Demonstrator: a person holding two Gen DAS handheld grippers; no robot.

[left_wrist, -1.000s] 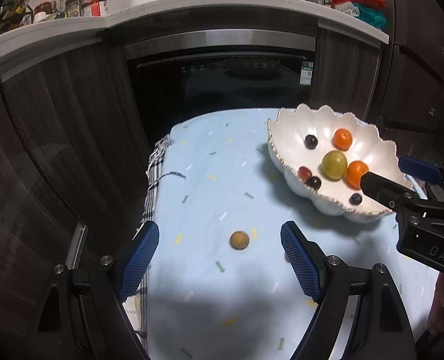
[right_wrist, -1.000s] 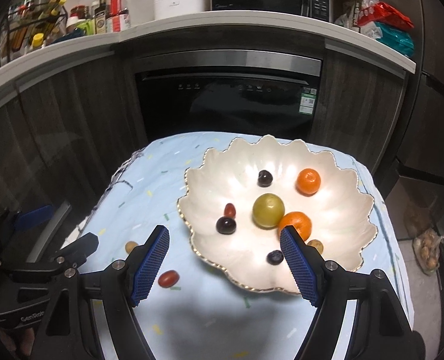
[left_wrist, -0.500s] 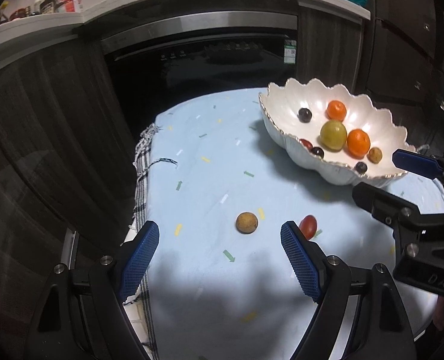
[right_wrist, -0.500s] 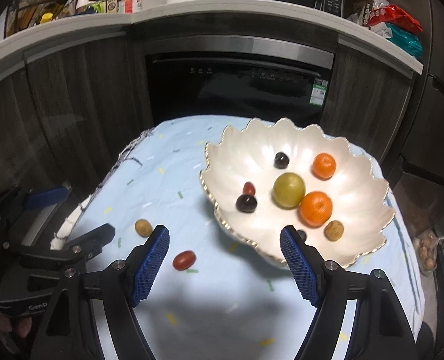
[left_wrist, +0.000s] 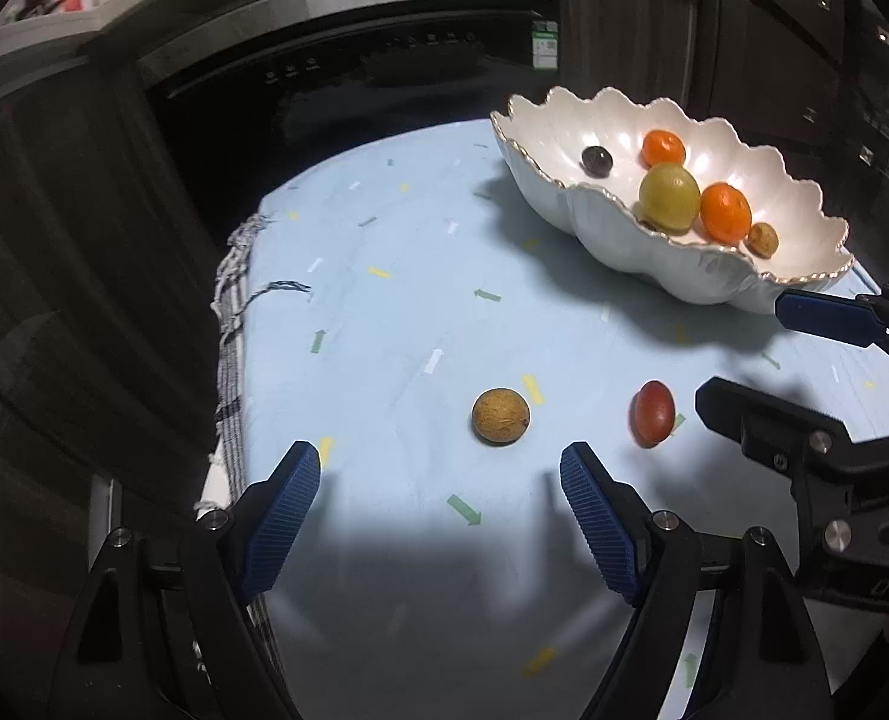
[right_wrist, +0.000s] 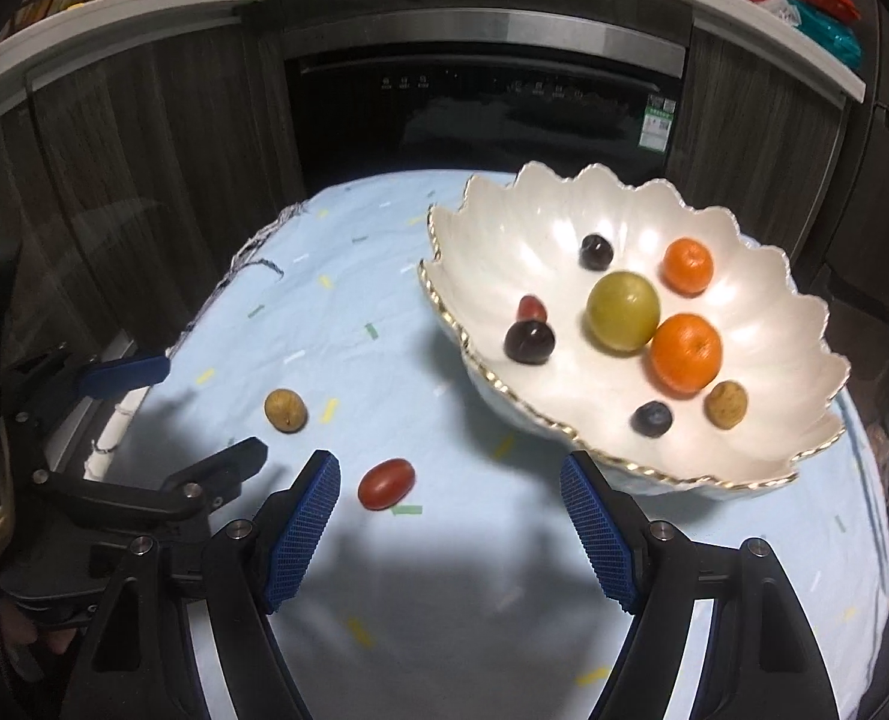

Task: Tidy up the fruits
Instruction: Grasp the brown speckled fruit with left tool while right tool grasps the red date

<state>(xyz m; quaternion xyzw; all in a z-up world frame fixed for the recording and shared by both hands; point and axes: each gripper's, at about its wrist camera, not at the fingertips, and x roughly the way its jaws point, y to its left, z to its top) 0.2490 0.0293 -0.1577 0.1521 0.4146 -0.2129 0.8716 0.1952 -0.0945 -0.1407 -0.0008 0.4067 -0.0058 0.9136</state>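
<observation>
Fruits are split between cloth and bowl. Through my left wrist camera, a round, rough-skinned tan fruit (left_wrist: 500, 416) lies just beyond my left gripper (left_wrist: 438, 501), whose ribbed blue pads stand apart with nothing between them. A smooth, glossy red oval fruit (left_wrist: 652, 413) sits to its right, near my right gripper's black finger. The scalloped white bowl (left_wrist: 570, 150) with its gilt rim stands far right. I judge the tan fruit could roll away if one pad nudges it first, and my two grippers could knock together, being so near.

Through my right wrist camera, my right gripper (right_wrist: 449, 507) also gapes empty, the red fruit (right_wrist: 386, 483) lying just beyond its left pad, off-centre. The bowl (right_wrist: 762, 456) holds oranges, a green fruit and dark grapes. Closing too hard could, I think, burst that thin skin; the soft blue cloth (right_wrist: 336, 312) could bunch under a dragging pad.
</observation>
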